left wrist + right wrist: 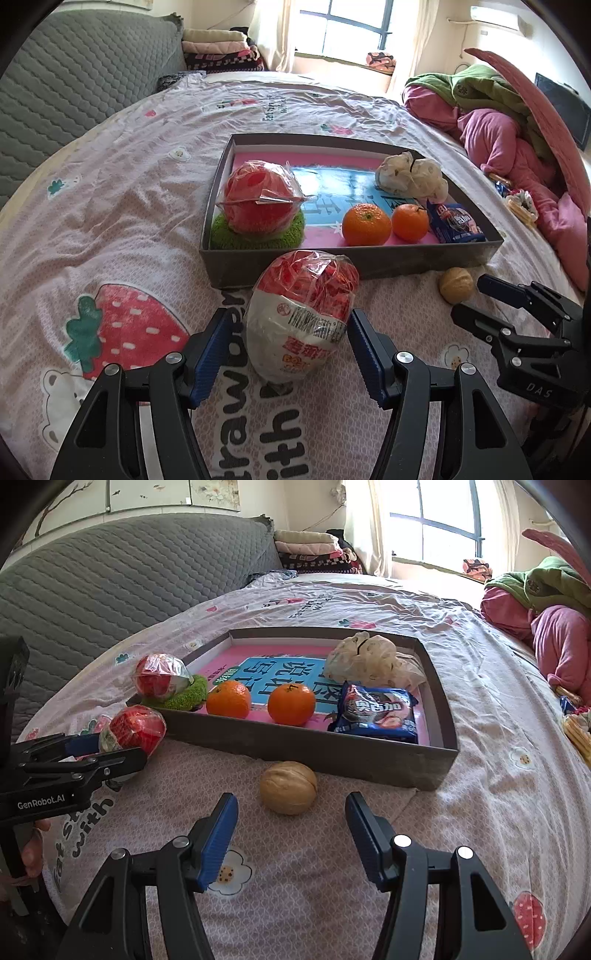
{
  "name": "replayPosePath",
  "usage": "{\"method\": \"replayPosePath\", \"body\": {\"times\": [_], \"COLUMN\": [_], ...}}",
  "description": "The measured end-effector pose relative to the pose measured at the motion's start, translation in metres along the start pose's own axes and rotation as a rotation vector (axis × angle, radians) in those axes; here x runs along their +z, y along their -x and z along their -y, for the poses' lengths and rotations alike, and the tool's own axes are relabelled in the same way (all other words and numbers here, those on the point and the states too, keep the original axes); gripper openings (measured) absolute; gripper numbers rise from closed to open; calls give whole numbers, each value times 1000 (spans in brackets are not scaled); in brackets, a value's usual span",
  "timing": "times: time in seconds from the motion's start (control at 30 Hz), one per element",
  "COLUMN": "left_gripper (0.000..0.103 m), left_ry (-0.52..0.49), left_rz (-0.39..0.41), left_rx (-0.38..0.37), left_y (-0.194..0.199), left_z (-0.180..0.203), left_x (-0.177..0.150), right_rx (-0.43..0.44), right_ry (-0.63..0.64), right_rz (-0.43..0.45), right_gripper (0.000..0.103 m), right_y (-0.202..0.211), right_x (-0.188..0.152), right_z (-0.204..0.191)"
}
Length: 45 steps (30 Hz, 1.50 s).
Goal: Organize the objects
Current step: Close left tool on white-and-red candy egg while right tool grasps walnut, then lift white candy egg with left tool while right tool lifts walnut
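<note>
While bagged, snack pack [301,317] shows red-white.

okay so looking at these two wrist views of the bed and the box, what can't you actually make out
- Left wrist view: the wrapped red-and-white packet hides part of the box front wall.
- Right wrist view: the left gripper covers the packet's lower part.
- Both views: print on the blue snack pack is too small to read.

Two oranges [384,222] in box [351,258], wrapped ball [301,317] and walnut [456,285] before it
</note>
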<state>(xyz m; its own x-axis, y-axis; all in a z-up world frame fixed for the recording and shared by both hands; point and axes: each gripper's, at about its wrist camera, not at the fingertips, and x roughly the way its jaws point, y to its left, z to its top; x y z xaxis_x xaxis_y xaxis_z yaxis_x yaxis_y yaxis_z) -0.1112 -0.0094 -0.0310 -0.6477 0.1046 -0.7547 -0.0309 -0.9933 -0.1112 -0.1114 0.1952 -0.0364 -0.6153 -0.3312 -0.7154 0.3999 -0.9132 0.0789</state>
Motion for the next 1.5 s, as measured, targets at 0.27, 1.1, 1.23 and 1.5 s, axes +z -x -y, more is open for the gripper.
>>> {"method": "replayPosePath", "body": {"times": [0.27,1.1,1.23,1.5], "left_gripper": [66,55,55,55], "left_ry": [-7,-17,-17,-20], "left_rz": [11,50,64,95], "left_rx": [-10,-32,-36,-30], "left_y": [-8,-6,1,14], "left_z": [4,15,16,20], "left_x": [5,8,11,20], "right_rx": [-12,-12,-9,-4], "right_ry": [21,39,42,22], "right_rz": [4,23,41,83], "right_gripper": [57,35,35,35], "right_y": [-8,-6,-2,10], "right_x": [3,5,7,13], "right_z": [-4,-7,-8,-3]}}
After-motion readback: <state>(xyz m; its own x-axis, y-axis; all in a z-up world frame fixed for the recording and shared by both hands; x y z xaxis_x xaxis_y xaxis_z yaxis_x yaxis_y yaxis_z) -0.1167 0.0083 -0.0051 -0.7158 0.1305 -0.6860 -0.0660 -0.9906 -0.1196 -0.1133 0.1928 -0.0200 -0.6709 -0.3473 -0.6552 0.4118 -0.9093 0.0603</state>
